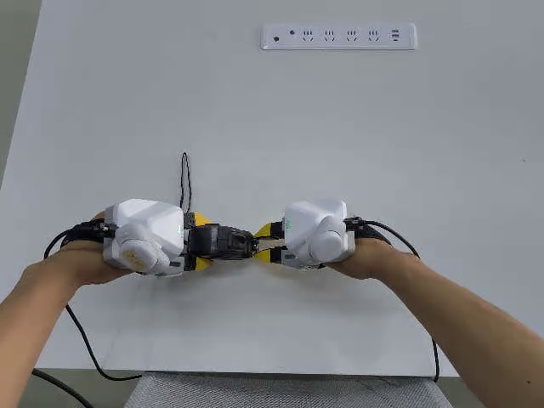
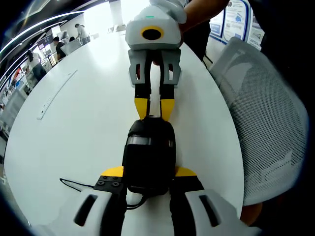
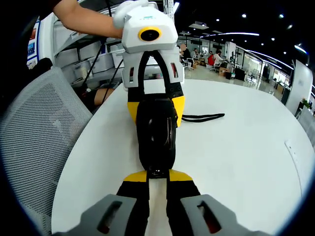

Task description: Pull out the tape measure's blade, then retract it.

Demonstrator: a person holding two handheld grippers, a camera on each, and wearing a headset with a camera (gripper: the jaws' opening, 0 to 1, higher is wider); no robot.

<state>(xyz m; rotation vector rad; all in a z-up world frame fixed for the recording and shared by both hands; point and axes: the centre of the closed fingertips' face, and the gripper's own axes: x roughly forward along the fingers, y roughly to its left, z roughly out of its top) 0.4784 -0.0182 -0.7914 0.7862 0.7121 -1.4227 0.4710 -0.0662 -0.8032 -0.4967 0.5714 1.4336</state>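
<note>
Your left gripper [image 1: 202, 242] is clamped on the case of the black tape measure [image 1: 223, 242], over the white table [image 1: 340, 127]. Your right gripper [image 1: 265, 243] faces it nose to nose, its jaws pinched on the blade tip [image 3: 157, 173] right at the case's mouth.

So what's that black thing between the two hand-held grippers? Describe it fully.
A tape measure: rounded black case, plastic-looking, at the white table's near edge. The left hand-held gripper clamps its body; the right hand-held gripper's yellow tips pinch its front end. It looks fully retracted. A black strap trails from it.
</note>
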